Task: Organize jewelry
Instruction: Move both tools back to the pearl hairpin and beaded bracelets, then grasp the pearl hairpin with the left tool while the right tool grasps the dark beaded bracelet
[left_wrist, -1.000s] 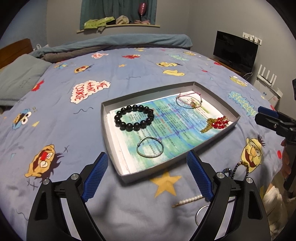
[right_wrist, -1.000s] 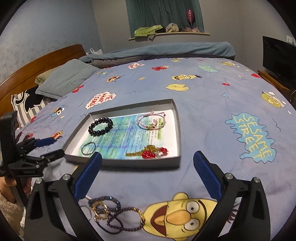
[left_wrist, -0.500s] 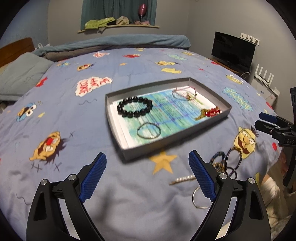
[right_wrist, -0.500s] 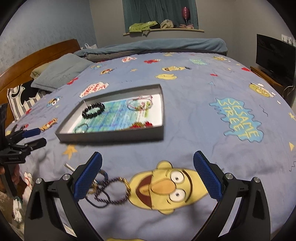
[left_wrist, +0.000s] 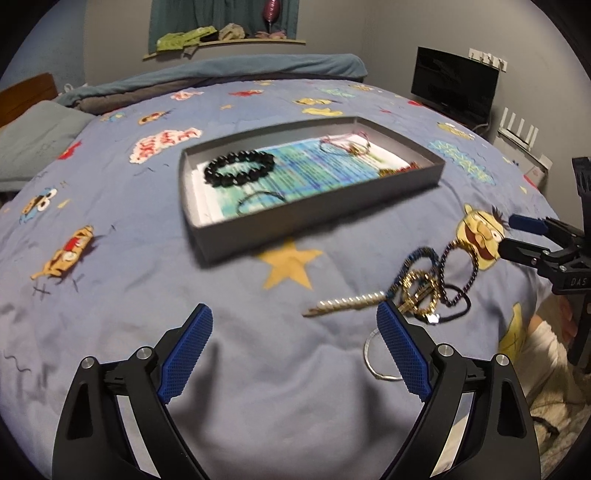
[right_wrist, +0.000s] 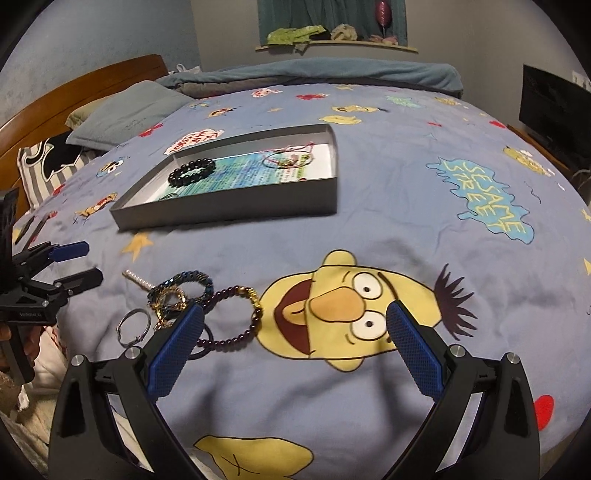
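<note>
Grippers — left, right — jaws spread wide, empty, low above bedspread.

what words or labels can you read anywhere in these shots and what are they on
"SESAME STREET": blue splash print on the bedspread.
"DAS": body of the right tongs; the rest is cut off.
"ME WANT COOKIE" patch: blurred, a guess.
Left tongs body label and the printed sheet in the tray: too small to read.
</note>
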